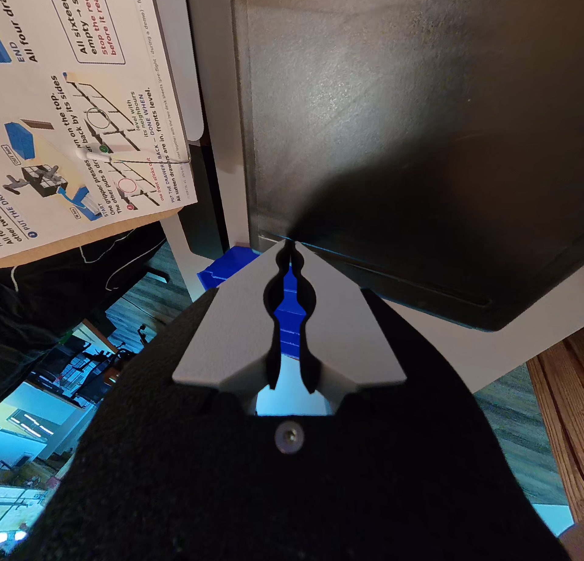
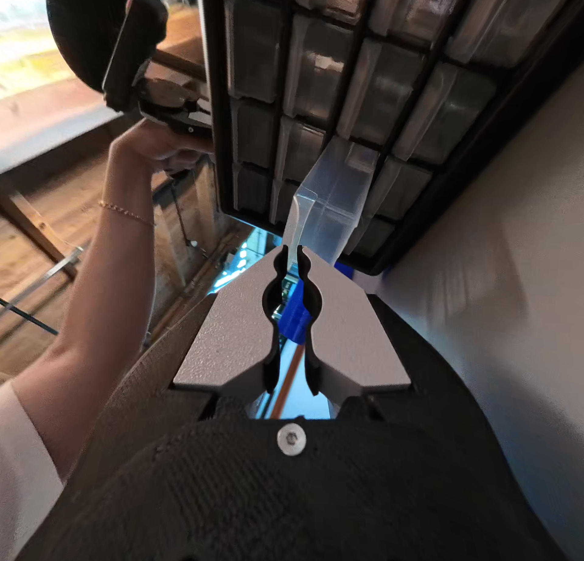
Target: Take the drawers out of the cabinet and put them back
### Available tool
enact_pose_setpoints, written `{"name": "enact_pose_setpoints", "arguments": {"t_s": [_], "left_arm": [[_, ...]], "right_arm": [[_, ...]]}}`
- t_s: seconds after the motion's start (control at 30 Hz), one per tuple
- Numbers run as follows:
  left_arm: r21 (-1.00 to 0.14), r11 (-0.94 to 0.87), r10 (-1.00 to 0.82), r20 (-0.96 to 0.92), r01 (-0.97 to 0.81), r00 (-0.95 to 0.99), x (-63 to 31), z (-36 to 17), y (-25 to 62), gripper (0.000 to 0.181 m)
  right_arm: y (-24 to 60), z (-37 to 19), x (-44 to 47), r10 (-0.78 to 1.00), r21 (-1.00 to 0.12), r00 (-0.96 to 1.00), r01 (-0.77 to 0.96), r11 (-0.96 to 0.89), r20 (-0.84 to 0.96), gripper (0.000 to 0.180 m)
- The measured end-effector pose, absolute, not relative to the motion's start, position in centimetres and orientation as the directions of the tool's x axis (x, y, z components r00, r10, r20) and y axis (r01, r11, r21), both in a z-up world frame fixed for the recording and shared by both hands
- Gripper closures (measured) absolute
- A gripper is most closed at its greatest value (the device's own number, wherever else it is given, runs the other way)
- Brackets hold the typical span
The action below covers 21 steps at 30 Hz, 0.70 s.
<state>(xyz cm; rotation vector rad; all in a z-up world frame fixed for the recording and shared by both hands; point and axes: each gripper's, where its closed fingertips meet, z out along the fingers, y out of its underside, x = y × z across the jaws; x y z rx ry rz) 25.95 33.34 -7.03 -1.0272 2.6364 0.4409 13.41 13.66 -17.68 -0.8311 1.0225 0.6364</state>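
Between right gripper (image 2: 293,251) jaws, one drawer (image 2: 325,210).

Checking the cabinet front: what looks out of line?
One clear drawer sticks out of the cabinet near its lower edge while its neighbours sit flush; the right gripper pinches its front lip.

Left wrist view faces the cabinet (image 1: 410,134) top at close range; right wrist view faces its drawer front, both showing it.
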Motion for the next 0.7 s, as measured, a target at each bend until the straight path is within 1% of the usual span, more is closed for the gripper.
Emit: {"name": "enact_pose_setpoints", "arguments": {"t_s": [0.07,0.13,0.27,0.33,0.4,0.43,0.5,0.53,0.57,0.63,0.7], "left_arm": [[0.181,0.699,-0.607,-0.361,-0.692,-0.708,26.0,-7.0,33.3,0.181],[0.19,0.695,-0.607,-0.362,-0.693,-0.708,26.0,-7.0,33.3,0.181],[0.22,0.69,-0.595,-0.371,-0.69,-0.713,25.9,-7.0,33.4,0.181],[0.232,0.689,-0.588,-0.376,-0.687,-0.716,25.9,-7.0,33.4,0.181],[0.238,0.687,-0.587,-0.377,-0.687,-0.717,25.9,-7.0,33.4,0.181],[0.239,0.685,-0.587,-0.378,-0.688,-0.716,25.9,-7.0,33.4,0.181],[0.241,0.685,-0.585,-0.379,-0.687,-0.717,25.9,-7.0,33.4,0.181],[0.241,0.686,-0.584,-0.381,-0.687,-0.717,25.9,-7.0,33.4,0.181],[0.239,0.686,-0.584,-0.382,-0.687,-0.716,25.9,-7.0,33.4,0.181],[0.233,0.688,-0.584,-0.383,-0.687,-0.715,25.9,-7.0,33.4,0.181],[0.225,0.691,-0.587,-0.382,-0.687,-0.714,25.9,-7.0,33.4,0.181]], "right_arm": [[13.0,-17.6,13.3,0.013,-0.378,0.452,-0.762,0.525,-0.892,0.178],[12.8,-17.4,13.1,-0.025,-0.447,0.499,-0.75,0.488,-0.866,0.172],[12.9,-17.2,12.6,-0.122,-0.623,0.628,-0.691,0.367,-0.769,0.146],[12.9,-16.8,12.7,-0.204,-0.759,0.737,-0.584,0.287,-0.645,0.147],[13.3,-16.5,12.6,-0.247,-0.842,0.806,-0.503,0.193,-0.538,0.148],[13.6,-16.6,12.3,-0.252,-0.865,0.828,-0.48,0.145,-0.501,0.147],[14.1,-17.0,12.3,-0.295,-0.891,0.842,-0.441,0.108,-0.452,0.134],[14.2,-17.5,12.3,-0.32,-0.89,0.833,-0.446,0.096,-0.452,0.131],[14.2,-18.2,12.4,-0.344,-0.881,0.815,-0.464,0.094,-0.466,0.123],[14.3,-19.1,12.2,-0.351,-0.855,0.786,-0.509,0.099,-0.509,0.113],[14.0,-19.3,12.2,-0.347,-0.851,0.784,-0.515,0.097,-0.514,0.113]]}}
